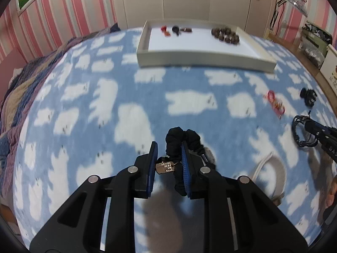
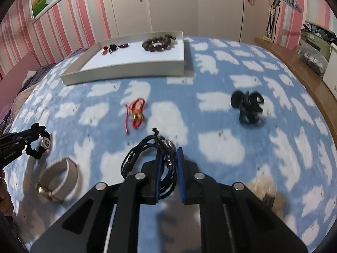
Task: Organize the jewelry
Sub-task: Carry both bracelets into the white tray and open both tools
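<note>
bed blanket (image 1: 88, 109): blue with white bear shapes, it carries everything here.
white tray (image 2: 126, 71): sits toward the far edge of the blanket, shallow walls, white floor.
brown bead bracelet (image 2: 157, 42): inside the tray, at its right end.
small dark and red pieces (image 2: 112, 48): inside the tray, toward its left end; too blurred to name each one.
left gripper (image 1: 169, 154): jaws drawn in on a black fabric bracelet (image 1: 175, 138), which lies against the right pad; whether the left pad touches it is hard to call through the blur. a little metal tag (image 1: 164, 167) hangs between the jaws.
right gripper (image 2: 168, 158): pressed together on a black braided cord bracelet (image 2: 145, 154), loops spilling out to the left of the fingers.
beige strap watch (image 2: 58, 179): flat on the blanket near its front edge, between the two grippers, just beside the left one.
black hair claw (image 2: 248, 107): on the blanket toward the right edge, well apart from the tray.
red string bracelet (image 2: 135, 112): on the blanket's middle, between tray and right gripper, gold beads showing.
</note>
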### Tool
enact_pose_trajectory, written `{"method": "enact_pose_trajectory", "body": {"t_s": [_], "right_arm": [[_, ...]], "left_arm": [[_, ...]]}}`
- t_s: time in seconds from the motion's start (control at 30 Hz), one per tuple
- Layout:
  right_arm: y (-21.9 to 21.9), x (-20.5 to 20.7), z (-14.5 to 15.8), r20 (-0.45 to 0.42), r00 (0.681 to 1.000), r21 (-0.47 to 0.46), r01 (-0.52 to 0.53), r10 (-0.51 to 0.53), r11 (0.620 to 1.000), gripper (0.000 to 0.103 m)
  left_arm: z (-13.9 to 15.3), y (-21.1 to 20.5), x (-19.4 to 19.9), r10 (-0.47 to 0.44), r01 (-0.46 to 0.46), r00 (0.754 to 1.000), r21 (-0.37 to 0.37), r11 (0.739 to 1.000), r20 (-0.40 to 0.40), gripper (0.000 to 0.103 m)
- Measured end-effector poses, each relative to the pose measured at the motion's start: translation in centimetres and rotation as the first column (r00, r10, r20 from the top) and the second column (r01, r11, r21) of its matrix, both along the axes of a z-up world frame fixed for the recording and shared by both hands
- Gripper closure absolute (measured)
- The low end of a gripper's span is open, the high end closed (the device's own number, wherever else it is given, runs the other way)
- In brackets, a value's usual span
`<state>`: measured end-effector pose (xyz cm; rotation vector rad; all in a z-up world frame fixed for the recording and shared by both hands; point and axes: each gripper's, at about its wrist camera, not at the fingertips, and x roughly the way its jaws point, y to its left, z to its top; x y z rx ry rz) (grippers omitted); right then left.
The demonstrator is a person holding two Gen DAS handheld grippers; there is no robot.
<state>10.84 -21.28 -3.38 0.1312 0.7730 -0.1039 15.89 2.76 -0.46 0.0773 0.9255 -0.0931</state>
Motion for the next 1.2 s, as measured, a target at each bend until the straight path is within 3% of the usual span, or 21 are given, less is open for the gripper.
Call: {"method": "enact_pose_trajectory", "body": {"t_s": [0.27,0.37,0.47,0.8,1.13,1.2], "right_arm": [[0.2,3.7,4.1,0.08,0.996,-0.039,-0.038,0.041,0.999,0.09],[0.2,6.8,6.2,0.121,0.991,-0.053,-0.05,0.057,0.997,0.09],[0.3,10.3,7.4,0.128,0.99,-0.046,-0.061,0.066,0.997,0.09],[1.6,23.6,6.8,0.027,0.998,0.01,-0.055,0.054,0.998,0.09],[4.9,32.2,6.0,-0.022,0.998,0.041,-0.057,0.058,0.998,0.09],[5.4,33.1,5.6,-0.039,0.997,0.033,-0.061,0.062,0.998,0.09]], "left_arm": [[4.7,-1.5,4.1,-0.048,0.048,0.994,0.005,0.999,0.098,0.082],[6.6,-2.5,6.7,-0.071,0.069,0.985,0.014,0.997,0.155,0.082],[7.5,-3.5,10.4,-0.093,0.092,0.983,0.016,0.996,0.156,0.082],[3.6,-3.1,24.2,0.012,-0.013,1.0,-0.086,0.996,-0.013,0.082],[1.7,-2.5,30.4,0.037,-0.039,0.999,-0.053,0.998,-0.039,0.082],[1.0,-2.6,31.4,0.056,-0.057,0.997,-0.016,0.998,-0.044,0.082]]}}
